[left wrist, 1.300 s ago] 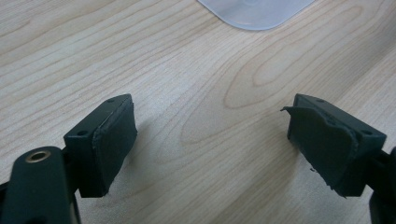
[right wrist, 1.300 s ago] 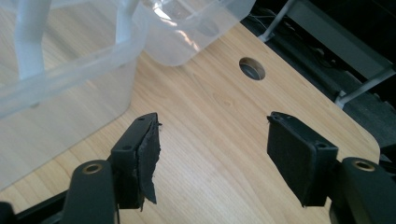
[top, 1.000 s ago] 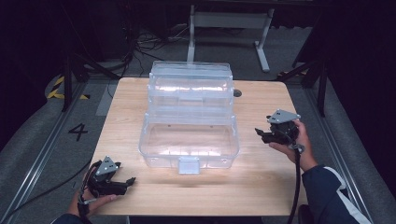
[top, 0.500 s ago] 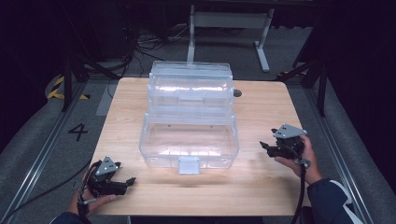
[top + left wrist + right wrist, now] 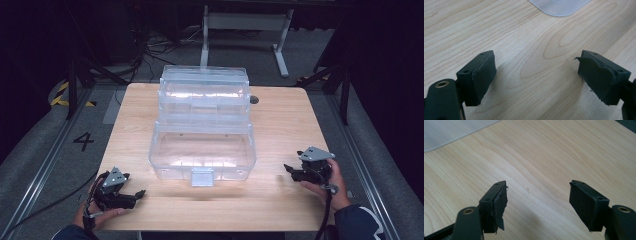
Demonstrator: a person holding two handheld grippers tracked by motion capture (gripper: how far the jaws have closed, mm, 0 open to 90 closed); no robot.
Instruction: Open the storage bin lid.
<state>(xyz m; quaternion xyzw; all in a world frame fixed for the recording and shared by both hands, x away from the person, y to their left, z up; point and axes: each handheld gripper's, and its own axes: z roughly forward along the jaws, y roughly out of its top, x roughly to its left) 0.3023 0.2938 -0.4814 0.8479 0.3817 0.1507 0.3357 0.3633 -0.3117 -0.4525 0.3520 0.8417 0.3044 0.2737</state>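
A clear plastic tiered box (image 5: 202,125) stands open in the middle of the wooden table (image 5: 280,125), with a small latch tab (image 5: 202,177) at its front. My left gripper (image 5: 139,194) rests at the table's front left, open, nothing between its pads (image 5: 482,75); a corner of the clear box (image 5: 560,6) lies ahead of it. My right gripper (image 5: 289,170) sits low at the front right, also open and empty, pads (image 5: 499,202) apart over bare wood, with the box edge (image 5: 451,130) at the upper left.
A small dark knob (image 5: 254,99) lies on the table behind the box's right side. Beyond the far edge stands a metal stand (image 5: 245,20) amid cables. Grey floor with a painted 4 (image 5: 83,141) runs along the left.
My right gripper has dropped from beside the box's right side toward the table's front edge. The left gripper has stayed put.
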